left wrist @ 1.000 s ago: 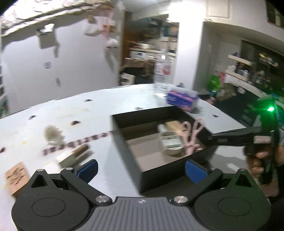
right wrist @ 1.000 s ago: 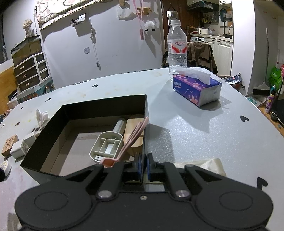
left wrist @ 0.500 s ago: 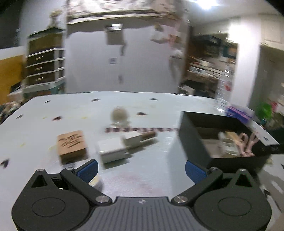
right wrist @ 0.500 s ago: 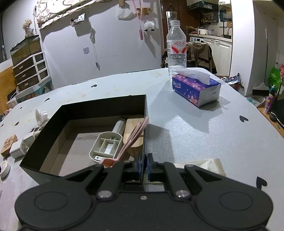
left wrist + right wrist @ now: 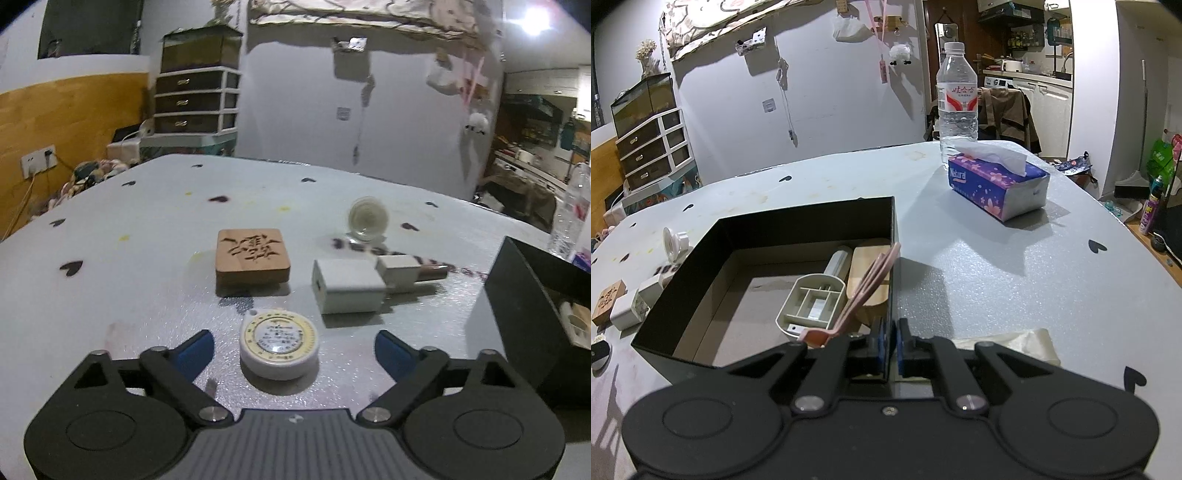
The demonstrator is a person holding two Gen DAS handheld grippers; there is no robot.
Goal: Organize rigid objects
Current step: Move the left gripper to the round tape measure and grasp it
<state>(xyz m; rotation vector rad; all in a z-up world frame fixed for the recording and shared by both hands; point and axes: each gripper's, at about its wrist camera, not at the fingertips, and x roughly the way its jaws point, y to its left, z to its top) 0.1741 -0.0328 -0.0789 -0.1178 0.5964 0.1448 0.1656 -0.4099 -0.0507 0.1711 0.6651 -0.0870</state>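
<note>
My left gripper (image 5: 294,345) is open, its blue pads on either side of a round white tape measure (image 5: 279,343) lying on the table. Beyond it lie a carved wooden block (image 5: 252,257), a white charger cube (image 5: 347,290), a small white plug piece (image 5: 400,273) and a clear round cap (image 5: 368,219). My right gripper (image 5: 891,347) is shut on the near right wall of the black box (image 5: 775,225). The box holds a beige divided tray (image 5: 812,304), pink scissors (image 5: 864,288), a wooden piece (image 5: 868,269) and a white tube (image 5: 839,262).
A purple tissue box (image 5: 997,184) and a water bottle (image 5: 956,99) stand at the far right of the grey table (image 5: 1015,277). A cream cloth (image 5: 1015,345) lies by my right gripper. The black box's corner (image 5: 535,306) is at the right of the left wrist view.
My left gripper has swung left from the black box to the loose items and now straddles the tape measure. My right gripper has stayed shut on the box wall.
</note>
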